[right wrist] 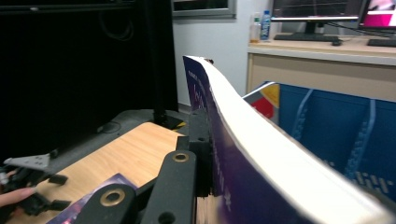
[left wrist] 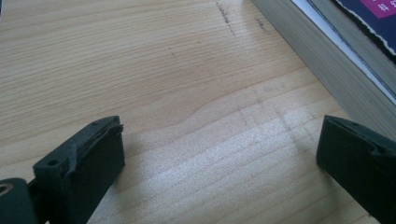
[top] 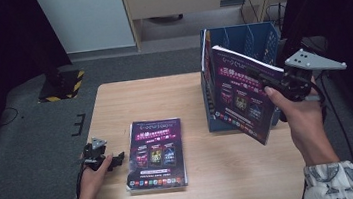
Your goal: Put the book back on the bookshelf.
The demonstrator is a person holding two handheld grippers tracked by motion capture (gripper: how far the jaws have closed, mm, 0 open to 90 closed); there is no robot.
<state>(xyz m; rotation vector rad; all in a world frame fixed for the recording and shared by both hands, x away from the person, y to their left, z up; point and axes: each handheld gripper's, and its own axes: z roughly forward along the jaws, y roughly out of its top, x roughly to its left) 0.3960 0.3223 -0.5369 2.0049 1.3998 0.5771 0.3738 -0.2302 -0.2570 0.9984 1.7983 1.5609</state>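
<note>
The right hand-held gripper [top: 269, 80] pinches a book [top: 242, 97] in the air by the blue box [top: 253, 40], so it should go in straight, while the left hand-held gripper [top: 117, 159] rests open on the bench [top: 164, 96].

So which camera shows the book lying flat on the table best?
The high view: the whole purple cover of the flat book shows, beside the left gripper. The left gripper view catches just its page edges and a cover corner. The right gripper view shows one small corner.

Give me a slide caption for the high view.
Right gripper lifts a magazine beside the blue file box; left gripper rests open by another copy.
</note>
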